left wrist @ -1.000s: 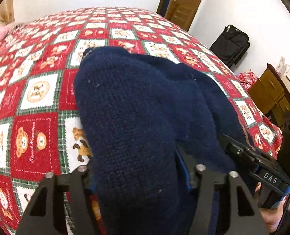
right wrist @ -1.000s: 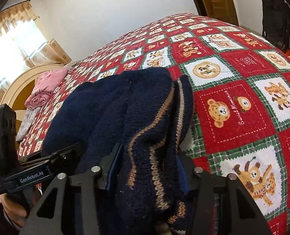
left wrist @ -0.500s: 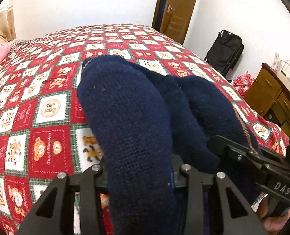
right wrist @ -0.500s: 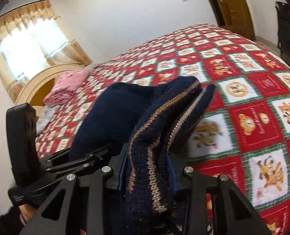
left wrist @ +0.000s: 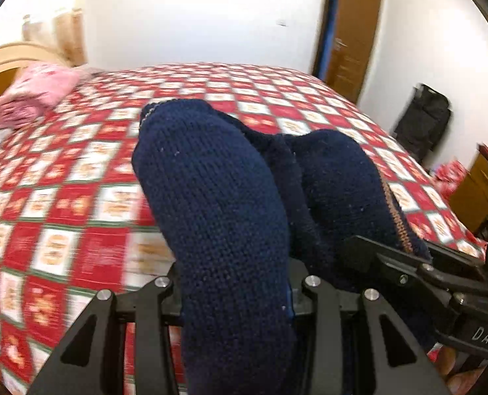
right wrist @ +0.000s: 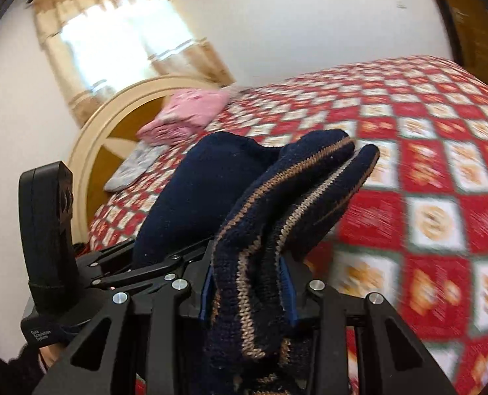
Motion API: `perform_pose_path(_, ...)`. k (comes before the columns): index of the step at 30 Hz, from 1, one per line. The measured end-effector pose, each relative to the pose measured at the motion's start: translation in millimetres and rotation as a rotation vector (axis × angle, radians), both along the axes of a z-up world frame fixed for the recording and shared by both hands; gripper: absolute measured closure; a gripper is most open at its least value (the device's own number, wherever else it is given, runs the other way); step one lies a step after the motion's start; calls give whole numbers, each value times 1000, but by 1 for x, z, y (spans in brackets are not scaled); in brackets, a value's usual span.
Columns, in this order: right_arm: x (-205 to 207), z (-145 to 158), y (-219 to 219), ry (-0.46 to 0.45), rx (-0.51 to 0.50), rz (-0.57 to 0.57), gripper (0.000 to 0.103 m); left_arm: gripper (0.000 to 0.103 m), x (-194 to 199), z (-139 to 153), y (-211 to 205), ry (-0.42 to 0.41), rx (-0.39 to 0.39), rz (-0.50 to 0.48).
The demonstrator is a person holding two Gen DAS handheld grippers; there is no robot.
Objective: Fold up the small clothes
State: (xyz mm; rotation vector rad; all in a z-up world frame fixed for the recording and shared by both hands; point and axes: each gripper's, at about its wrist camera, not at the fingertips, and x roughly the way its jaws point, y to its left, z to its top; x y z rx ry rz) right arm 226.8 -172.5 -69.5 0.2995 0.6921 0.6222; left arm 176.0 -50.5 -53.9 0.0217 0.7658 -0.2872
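Note:
A small navy knit garment (left wrist: 217, 197) with tan striped trim (right wrist: 276, 217) is held up off the bed between both grippers. My left gripper (left wrist: 235, 291) is shut on a thick bunch of the plain navy knit. My right gripper (right wrist: 248, 291) is shut on the striped hem edge. The two grippers are close side by side; the right one shows at the right of the left wrist view (left wrist: 418, 273), and the left one shows at the left of the right wrist view (right wrist: 145, 263). The fingertips are hidden by the cloth.
The bed has a red, white and green bear-patterned quilt (left wrist: 79, 197). Folded pink clothes (left wrist: 33, 95) and a grey piece (right wrist: 132, 168) lie by the wooden headboard (right wrist: 112, 112). A door (left wrist: 352, 49), a black bag (left wrist: 424, 121) and a wooden cabinet (left wrist: 471, 194) stand to the right.
Both grippers have lifted and tilted up with the garment, so more wall, headboard and window show. The garment stays gripped by both.

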Motion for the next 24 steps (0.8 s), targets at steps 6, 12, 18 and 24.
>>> perform_pose_path(6, 42, -16, 69, -32, 27, 64, 68, 62, 28, 0, 63, -37, 64, 148)
perform_pose_path(12, 92, -75, 88, 60, -62, -27, 68, 61, 69, -50, 106, 54, 105, 219)
perform_pose_path(18, 105, -85, 84, 88, -84, -27, 67, 36, 75, -74, 132, 126, 16, 274)
perform_pose_path(24, 93, -75, 56, 150, -21, -52, 60, 19, 55, -64, 155, 131, -16, 295)
